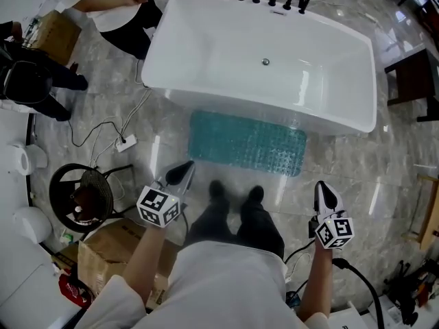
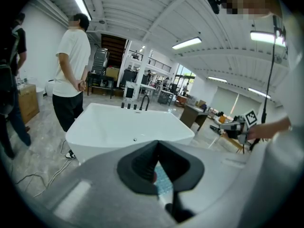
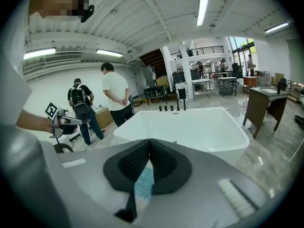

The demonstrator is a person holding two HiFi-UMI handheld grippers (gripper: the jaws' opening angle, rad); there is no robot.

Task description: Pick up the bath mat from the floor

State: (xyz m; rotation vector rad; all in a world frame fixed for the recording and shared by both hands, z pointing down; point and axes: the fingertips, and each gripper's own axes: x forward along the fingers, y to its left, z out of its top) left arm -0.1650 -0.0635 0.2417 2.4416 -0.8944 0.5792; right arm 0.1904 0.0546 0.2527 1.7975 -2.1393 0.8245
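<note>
A teal bath mat (image 1: 247,142) with a bumpy surface lies flat on the marble floor along the front of the white bathtub (image 1: 260,60). My left gripper (image 1: 184,170) hovers at waist height left of the mat, shut and empty. On the other side my right gripper (image 1: 325,192) points toward the tub, also shut with nothing in it. A sliver of the mat (image 2: 164,180) shows below the closed jaws in the left gripper view. In the right gripper view the mat (image 3: 142,184) appears the same way. The person's black shoes (image 1: 236,194) stand just short of the mat.
A black stool (image 1: 82,196) and a cardboard box (image 1: 110,252) stand at the left. A white power strip with cable (image 1: 126,142) lies on the floor left of the mat. Two people (image 1: 110,5) stand at the far left. A dark table (image 1: 415,77) is at the right.
</note>
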